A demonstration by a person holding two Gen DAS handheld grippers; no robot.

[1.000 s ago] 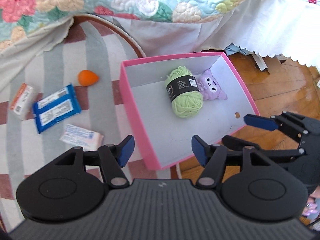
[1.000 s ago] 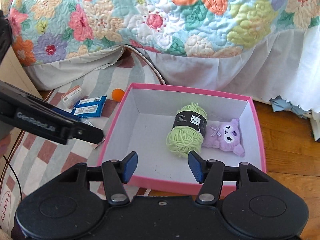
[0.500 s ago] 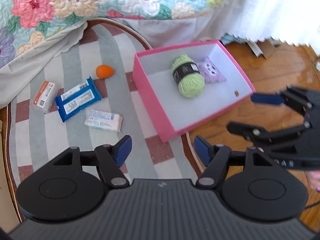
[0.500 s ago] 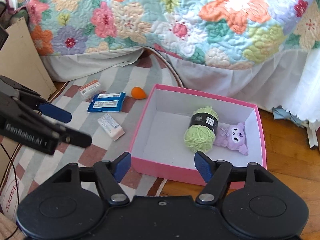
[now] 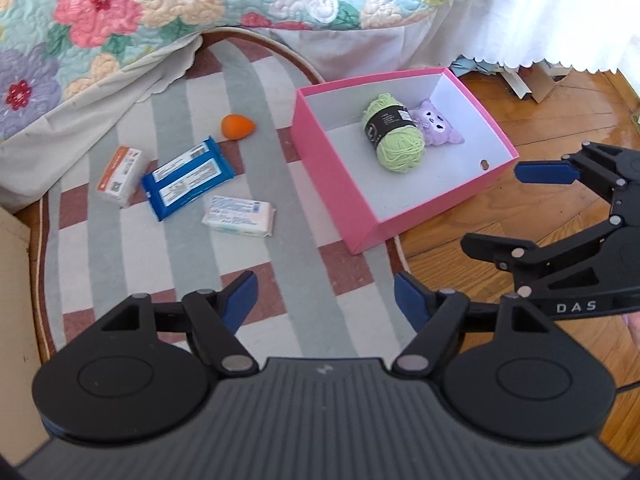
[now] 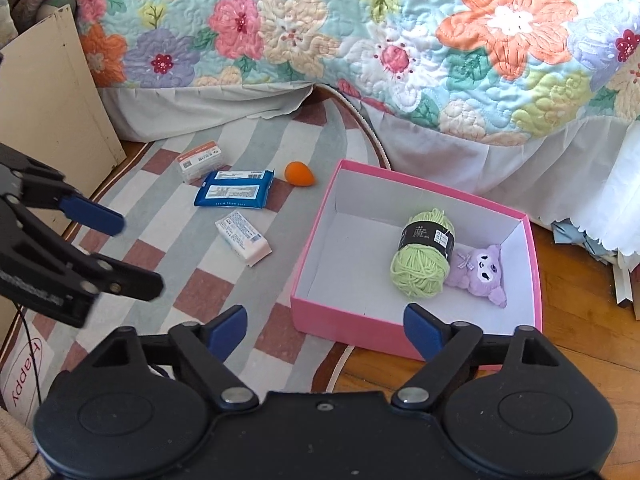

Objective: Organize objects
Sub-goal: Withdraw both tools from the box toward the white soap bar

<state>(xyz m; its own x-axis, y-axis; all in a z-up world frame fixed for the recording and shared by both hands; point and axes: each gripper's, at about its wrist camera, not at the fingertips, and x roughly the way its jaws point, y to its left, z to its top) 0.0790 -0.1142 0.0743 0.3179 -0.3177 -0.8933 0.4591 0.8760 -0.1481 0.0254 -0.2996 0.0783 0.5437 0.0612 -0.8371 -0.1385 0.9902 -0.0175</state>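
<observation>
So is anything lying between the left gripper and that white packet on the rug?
Nothing visible does. The left gripper hangs open and empty above bare striped rug, and the white packet lies beyond it in the open. The blue pack and the pink box sit off to either side.

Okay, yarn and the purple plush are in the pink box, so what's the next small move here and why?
Probably lower the left gripper, jaws open and empty after just opening, toward the white tissue pack. It lies nearest that gripper on the striped rug, outside the pink box, as do the blue packet, orange sponge and small carton.
</observation>
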